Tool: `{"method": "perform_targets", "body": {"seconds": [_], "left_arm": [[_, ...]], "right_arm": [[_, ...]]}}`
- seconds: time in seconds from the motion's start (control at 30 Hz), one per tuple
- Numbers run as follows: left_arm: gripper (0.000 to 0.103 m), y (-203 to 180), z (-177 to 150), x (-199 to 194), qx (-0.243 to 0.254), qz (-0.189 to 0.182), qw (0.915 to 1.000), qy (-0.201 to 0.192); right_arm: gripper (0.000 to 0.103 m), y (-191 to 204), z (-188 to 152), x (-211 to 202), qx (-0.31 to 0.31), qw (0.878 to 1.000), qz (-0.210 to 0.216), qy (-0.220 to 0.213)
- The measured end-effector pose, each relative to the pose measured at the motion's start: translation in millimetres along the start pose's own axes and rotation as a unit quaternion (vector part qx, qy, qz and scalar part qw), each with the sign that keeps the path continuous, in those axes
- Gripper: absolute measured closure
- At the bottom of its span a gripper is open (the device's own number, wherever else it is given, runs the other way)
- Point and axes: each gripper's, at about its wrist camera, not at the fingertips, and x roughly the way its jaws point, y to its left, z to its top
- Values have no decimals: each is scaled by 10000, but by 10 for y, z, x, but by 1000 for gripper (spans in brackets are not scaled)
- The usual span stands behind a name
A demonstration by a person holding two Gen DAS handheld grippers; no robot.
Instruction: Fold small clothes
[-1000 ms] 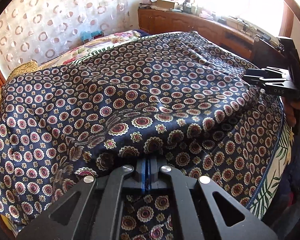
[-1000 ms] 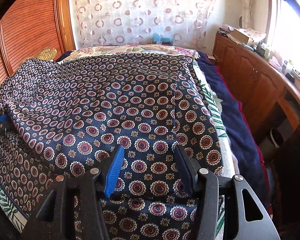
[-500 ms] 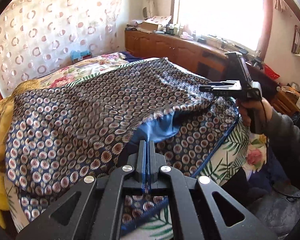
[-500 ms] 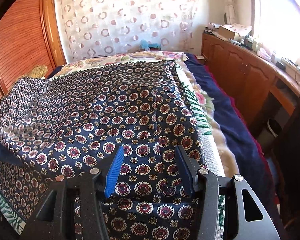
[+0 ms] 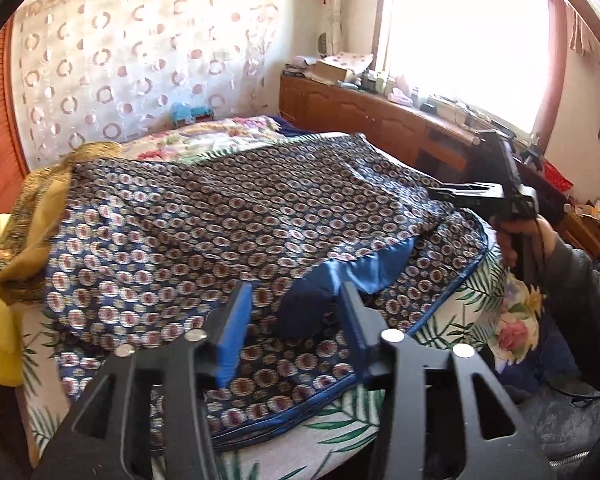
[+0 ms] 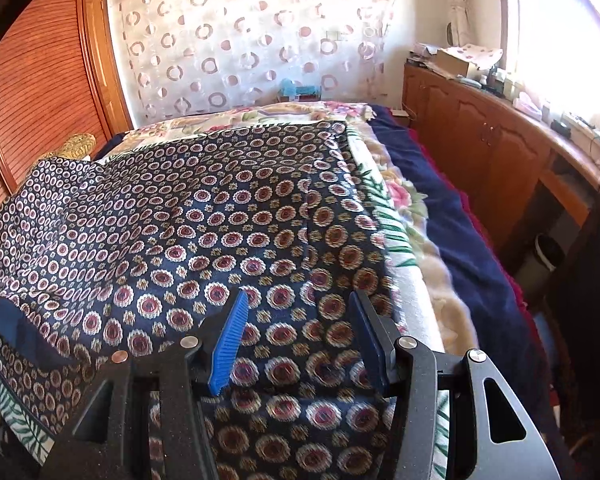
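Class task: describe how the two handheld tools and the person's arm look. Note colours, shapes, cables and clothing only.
Both the left tool and the right tool have matte black frames with triangular cut-outs, silver round bolts and blue ribbed finger pads. The person's right hand emerges from a dark grey sleeve; a black cable trails below.
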Motion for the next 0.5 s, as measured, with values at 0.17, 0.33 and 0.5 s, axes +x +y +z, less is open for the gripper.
{"method": "perform_targets", "body": {"seconds": [0.17,0.33,0.5], "left_arm": [[25,190,-71,-90,-219,298,9992,-137],[25,500,-161,-131,-664,701,9951,-191],[25,799,-260,-172,-1055,1105,9881,-176]], "right_arm": [[49,-28,-99,-132,42,9996,265,97],[49,4,-132,-63,-35,9990,299,321],[49,-17,-86,36,18,9992,61,401]]}}
